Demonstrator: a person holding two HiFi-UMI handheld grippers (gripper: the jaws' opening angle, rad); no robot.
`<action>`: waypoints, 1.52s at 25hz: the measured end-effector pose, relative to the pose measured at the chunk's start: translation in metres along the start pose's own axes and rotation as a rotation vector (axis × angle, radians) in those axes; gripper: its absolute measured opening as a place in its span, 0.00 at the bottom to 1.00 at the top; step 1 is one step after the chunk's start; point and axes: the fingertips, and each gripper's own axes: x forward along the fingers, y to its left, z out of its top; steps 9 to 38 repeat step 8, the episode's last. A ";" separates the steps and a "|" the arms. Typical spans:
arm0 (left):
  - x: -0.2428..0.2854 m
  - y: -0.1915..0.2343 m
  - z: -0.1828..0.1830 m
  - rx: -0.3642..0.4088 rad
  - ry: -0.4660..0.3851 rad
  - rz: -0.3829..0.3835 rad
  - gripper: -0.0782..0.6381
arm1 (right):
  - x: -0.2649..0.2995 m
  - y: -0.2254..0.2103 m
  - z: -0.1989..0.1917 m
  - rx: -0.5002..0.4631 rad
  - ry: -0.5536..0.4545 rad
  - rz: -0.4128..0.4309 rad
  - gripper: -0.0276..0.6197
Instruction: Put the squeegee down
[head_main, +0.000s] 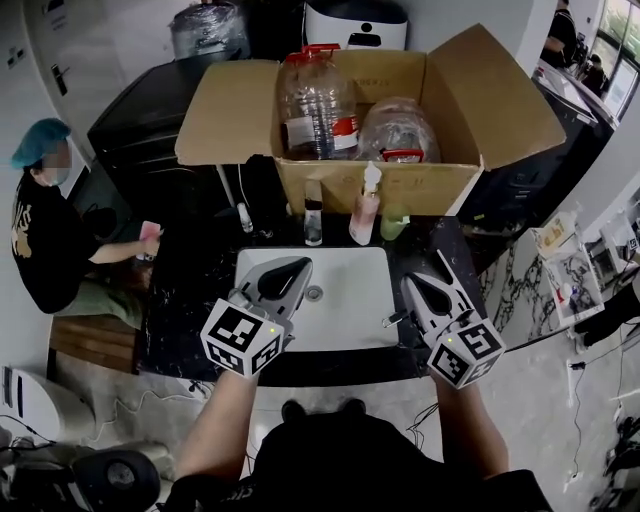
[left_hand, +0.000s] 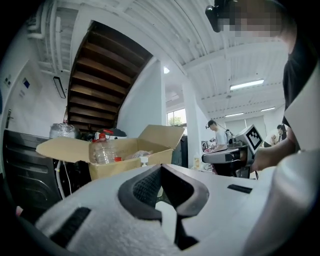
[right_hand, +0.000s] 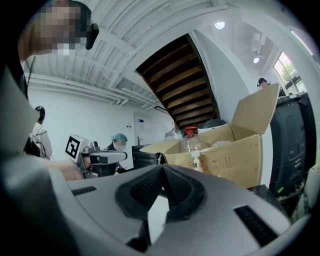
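I read this site as an indoor workshop or test hall fitted with a mock washstand, not a home bathroom. Evidence:

- A white basin (head_main: 335, 290) sits in a dark stone table (head_main: 190, 290).
- Pump bottles (head_main: 366, 212) and a cardboard box (head_main: 420, 185) holding large water jugs (head_main: 317, 105) stand behind the basin.
- The bare underside of a wooden staircase (left_hand: 107, 80) is exposed.
- The ribbed white ceiling (left_hand: 165, 30) carries strip lights (left_hand: 247, 84).
- Loose cables (head_main: 590, 400) lie on the floor (head_main: 530, 390).
- A seated person (head_main: 45, 230) wears a hair cap.

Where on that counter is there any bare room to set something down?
The white sink basin is bare apart from its drain, and so is the black counter left of it. The strip between the basin and the cardboard box is crowded with bottles.
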 end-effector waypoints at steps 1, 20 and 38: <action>0.001 0.000 -0.002 -0.003 0.004 0.005 0.12 | -0.001 -0.001 -0.001 0.002 0.002 -0.006 0.05; 0.011 -0.005 -0.009 -0.024 0.014 0.017 0.12 | -0.006 -0.014 -0.010 0.021 0.010 -0.023 0.05; 0.011 -0.005 -0.009 -0.024 0.014 0.017 0.12 | -0.006 -0.014 -0.010 0.021 0.010 -0.023 0.05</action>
